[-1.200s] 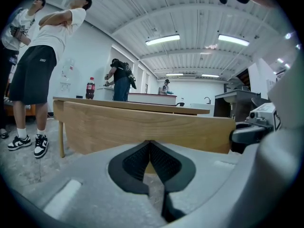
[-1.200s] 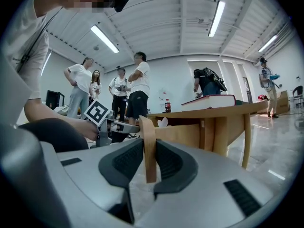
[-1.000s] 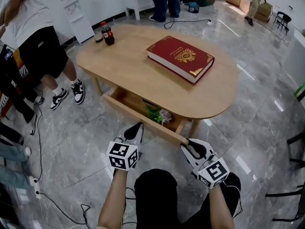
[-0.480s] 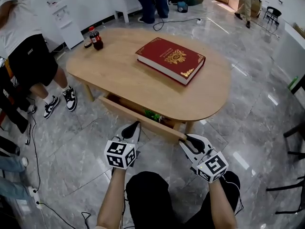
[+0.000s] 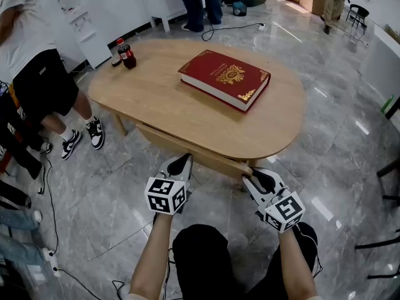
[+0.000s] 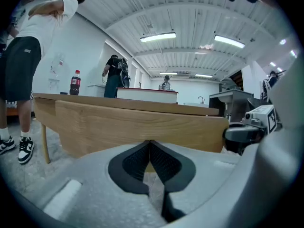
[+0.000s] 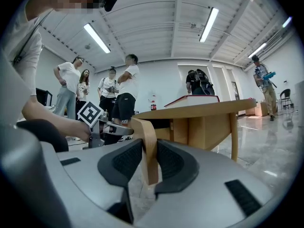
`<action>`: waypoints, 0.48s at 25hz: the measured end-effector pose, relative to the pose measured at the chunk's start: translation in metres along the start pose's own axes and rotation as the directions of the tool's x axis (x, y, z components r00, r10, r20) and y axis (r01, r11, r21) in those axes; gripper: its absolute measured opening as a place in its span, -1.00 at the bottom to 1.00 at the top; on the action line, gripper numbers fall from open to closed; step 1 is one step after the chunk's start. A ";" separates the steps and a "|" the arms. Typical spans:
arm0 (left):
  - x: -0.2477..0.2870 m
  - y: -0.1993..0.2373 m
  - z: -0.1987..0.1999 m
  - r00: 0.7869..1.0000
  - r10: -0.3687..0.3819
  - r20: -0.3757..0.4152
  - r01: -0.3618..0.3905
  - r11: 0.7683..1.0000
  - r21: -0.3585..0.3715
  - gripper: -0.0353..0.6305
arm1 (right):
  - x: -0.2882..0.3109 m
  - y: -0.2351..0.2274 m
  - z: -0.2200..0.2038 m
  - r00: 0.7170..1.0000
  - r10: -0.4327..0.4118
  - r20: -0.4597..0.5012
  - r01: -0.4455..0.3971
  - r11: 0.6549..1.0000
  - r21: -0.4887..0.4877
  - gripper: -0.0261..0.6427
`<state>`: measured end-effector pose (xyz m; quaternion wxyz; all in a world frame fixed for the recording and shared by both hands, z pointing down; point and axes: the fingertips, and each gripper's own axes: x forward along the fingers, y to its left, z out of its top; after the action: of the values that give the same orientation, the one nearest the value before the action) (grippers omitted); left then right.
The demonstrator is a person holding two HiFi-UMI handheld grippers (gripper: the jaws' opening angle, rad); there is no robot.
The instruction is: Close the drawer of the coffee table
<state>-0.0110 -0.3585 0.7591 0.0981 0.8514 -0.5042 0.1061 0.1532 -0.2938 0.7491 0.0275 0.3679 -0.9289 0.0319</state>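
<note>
Pushing has carried the drawer point(image 5: 197, 151) almost flush under the coffee table's worktop point(image 5: 181, 108), and its inside no longer shows. My left gripper point(image 5: 185, 159), jaws together, noses against the drawer front. My right gripper point(image 5: 252, 177) straddles the front's end edge, its jaws just loosening. One last nudge should finish it, I judge.

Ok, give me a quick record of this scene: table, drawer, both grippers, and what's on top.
table: oval, wooden
drawer: nearly shut, inside not visible
left gripper: shut, tips at the drawer
right gripper: jaws have just been opening, now apart, with the end of the drawer's front panel between them
on top: red book in the middle, bottle at the far left end
</note>
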 end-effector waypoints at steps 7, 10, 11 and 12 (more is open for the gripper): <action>0.014 0.003 0.003 1.000 -0.016 0.009 0.016 1.000 -0.023 -0.87 | 0.005 -0.012 0.000 0.999 -0.033 0.005 0.033 0.999 0.000 -0.60; 0.018 0.004 0.006 1.000 -0.020 0.016 0.021 1.000 -0.022 -0.87 | 0.008 -0.017 0.002 0.999 -0.038 0.009 0.038 0.999 -0.001 -0.59; 0.019 0.005 0.007 1.000 -0.023 0.018 0.024 0.999 -0.025 -0.87 | 0.009 -0.018 0.003 0.999 -0.041 0.010 0.041 0.999 -0.002 -0.59; 0.022 0.005 0.008 0.999 -0.027 0.018 0.027 0.999 -0.029 -0.87 | 0.009 -0.021 0.003 0.999 -0.045 0.010 0.045 0.999 -0.003 -0.59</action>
<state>-0.0042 -0.3810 0.7579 0.1073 0.8575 -0.4951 0.0898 0.1608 -0.3156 0.7472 0.0241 0.3886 -0.9207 0.0281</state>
